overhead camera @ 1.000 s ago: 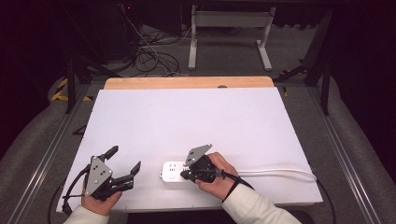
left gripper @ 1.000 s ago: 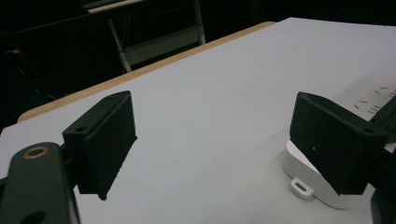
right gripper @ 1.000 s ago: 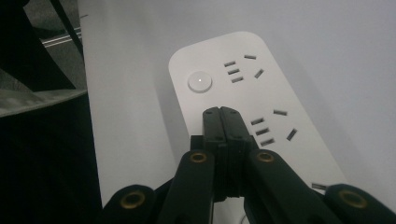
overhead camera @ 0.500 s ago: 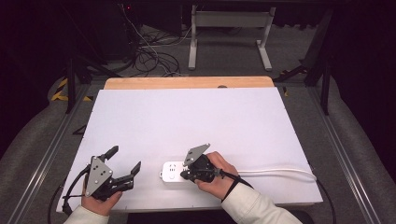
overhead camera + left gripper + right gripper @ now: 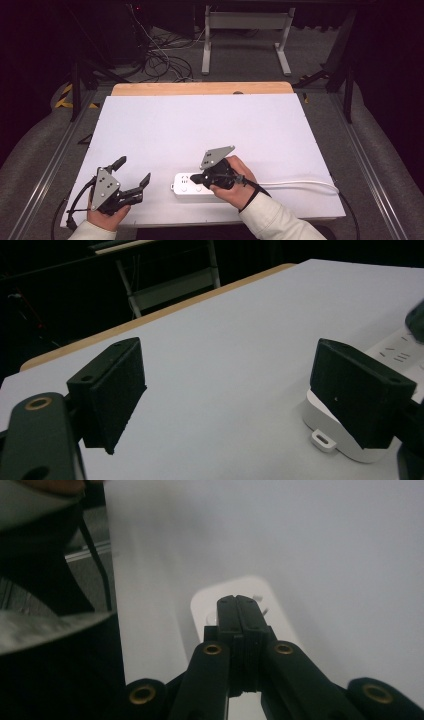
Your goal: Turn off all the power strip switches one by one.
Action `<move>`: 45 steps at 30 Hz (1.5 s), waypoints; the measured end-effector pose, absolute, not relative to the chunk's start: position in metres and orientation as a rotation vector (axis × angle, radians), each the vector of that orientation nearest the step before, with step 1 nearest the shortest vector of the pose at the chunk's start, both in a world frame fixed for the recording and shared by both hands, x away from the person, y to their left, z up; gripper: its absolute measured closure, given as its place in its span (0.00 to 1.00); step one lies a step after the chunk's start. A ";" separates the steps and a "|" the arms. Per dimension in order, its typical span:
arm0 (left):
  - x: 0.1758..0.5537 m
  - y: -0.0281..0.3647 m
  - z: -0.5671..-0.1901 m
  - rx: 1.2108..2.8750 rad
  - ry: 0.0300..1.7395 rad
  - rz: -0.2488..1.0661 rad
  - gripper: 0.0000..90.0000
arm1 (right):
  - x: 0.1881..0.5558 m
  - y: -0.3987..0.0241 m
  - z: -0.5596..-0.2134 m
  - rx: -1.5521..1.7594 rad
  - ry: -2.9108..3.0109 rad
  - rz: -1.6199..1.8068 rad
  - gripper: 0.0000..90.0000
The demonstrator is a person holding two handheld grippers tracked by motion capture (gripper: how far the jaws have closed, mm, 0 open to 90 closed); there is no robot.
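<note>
A white power strip [image 5: 186, 186] lies flat near the table's front edge, and its white cord [image 5: 300, 183] runs off to the right. My right gripper [image 5: 195, 178] hangs over the strip's middle, pointing left, with its jaws shut and nothing between them. In the right gripper view the closed tips of the right gripper [image 5: 239, 603] sit over the socket face of the power strip [image 5: 274, 611]; I cannot tell whether they touch it. My left gripper [image 5: 135, 169] rests at the front left with its jaws wide open. Between the jaws of the left gripper [image 5: 225, 390] is bare table, and the end of the power strip [image 5: 320, 426] lies by its right jaw.
The white table top [image 5: 210, 125] stretches away from the hands, with a wooden strip [image 5: 200, 88] along its far edge. Metal rails [image 5: 50, 170] flank both sides. Beyond the table stand a metal frame [image 5: 245, 35] and floor cables [image 5: 160, 60].
My right gripper has lifted a little above the power strip, still shut. The left gripper and the strip stay where they were.
</note>
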State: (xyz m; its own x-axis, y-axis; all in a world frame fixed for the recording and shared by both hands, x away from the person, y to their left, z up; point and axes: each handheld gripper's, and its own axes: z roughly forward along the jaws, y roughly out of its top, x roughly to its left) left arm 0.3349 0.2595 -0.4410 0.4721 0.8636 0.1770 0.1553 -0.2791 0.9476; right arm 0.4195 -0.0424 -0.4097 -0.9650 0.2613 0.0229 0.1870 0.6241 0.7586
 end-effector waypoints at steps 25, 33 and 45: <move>0.335 0.260 -0.441 1.733 0.872 0.895 0.17 | 0.424 -0.015 -0.437 0.330 2.802 1.240 1.00; 0.335 0.260 -0.441 1.732 0.871 0.897 0.17 | 0.427 -0.008 -0.449 0.316 2.837 1.195 1.00; 0.335 0.260 -0.441 1.735 0.872 0.898 0.17 | 0.424 -0.003 -0.455 0.293 2.854 1.177 1.00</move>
